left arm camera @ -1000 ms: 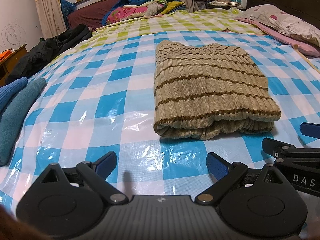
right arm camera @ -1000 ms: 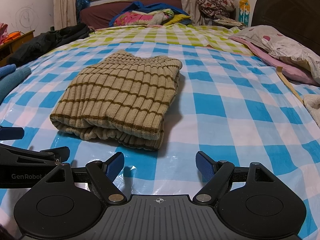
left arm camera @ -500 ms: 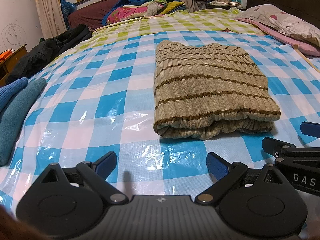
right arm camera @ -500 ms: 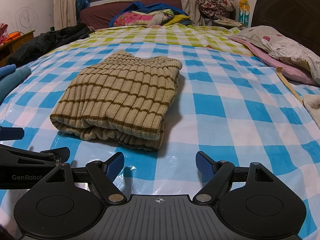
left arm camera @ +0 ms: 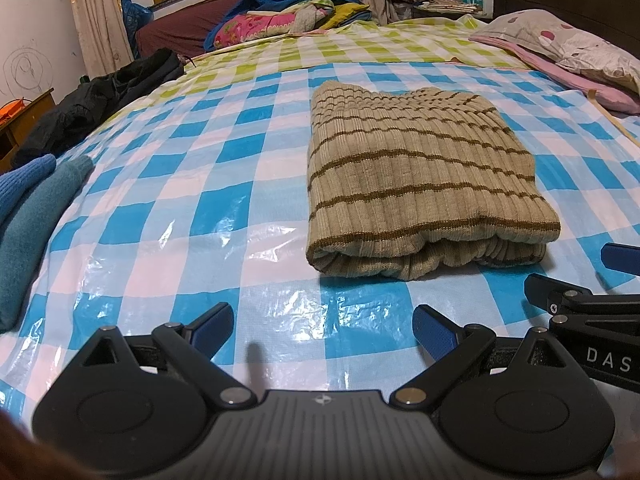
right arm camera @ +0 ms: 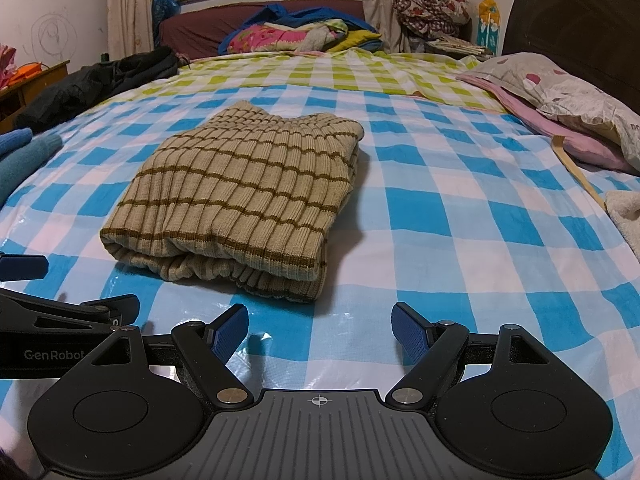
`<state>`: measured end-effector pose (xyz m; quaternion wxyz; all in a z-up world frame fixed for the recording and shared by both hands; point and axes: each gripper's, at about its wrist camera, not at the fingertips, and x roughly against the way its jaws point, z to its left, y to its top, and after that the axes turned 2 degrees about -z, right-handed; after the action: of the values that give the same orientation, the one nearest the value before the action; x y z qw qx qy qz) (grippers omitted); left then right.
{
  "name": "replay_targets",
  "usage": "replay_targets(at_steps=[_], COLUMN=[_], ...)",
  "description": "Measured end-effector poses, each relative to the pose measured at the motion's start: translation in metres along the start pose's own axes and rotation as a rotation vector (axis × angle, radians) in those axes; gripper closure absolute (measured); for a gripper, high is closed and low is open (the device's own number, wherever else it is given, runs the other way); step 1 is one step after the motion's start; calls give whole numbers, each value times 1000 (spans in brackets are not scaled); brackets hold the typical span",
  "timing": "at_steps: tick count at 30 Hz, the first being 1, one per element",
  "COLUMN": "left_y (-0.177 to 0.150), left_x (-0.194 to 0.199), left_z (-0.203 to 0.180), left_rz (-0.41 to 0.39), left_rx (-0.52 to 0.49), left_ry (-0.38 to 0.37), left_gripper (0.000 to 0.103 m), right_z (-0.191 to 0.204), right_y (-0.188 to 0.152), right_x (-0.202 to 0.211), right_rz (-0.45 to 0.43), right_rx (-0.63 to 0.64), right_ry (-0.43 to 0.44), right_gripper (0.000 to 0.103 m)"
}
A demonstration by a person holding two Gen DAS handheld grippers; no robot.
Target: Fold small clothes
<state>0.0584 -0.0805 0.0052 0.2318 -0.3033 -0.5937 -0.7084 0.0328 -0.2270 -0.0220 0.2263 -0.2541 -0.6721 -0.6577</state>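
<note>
I count one folded striped sweater (left arm camera: 420, 184) on the bed (left arm camera: 192, 208). Two blue knit pieces (left arm camera: 28, 200) at the left edge, side by side. One black garment (left arm camera: 100, 100) far left. One pillow (right arm camera: 568, 96) far right. One heap of bright bedding (right arm camera: 296, 34) by the window. Two tongs: left tongs (left arm camera: 323, 326) and right tongs (right arm camera: 319, 330), each with two blue pads spread apart.

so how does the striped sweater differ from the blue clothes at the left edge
The striped sweater is tan with brown stripes; the blue clothes are plain blue and teal. The sweater lies mid-sheet ahead of both open grippers; the blue clothes sit at the edge, partly out of view. Both are knitted and lie on the checked sheet.
</note>
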Motion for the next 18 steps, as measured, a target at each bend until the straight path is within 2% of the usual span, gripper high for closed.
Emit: replay_targets(at_steps=[18], left_y=[-1], left_x=[2], left_z=[0], left_rz=[-12], left_rx=[-1], left_ry=[4], left_gripper=[2], right_z=[0], right_y=[2], right_x=[2], right_rz=[-4], right_rx=[-1], right_ry=[-3], right_gripper=[23])
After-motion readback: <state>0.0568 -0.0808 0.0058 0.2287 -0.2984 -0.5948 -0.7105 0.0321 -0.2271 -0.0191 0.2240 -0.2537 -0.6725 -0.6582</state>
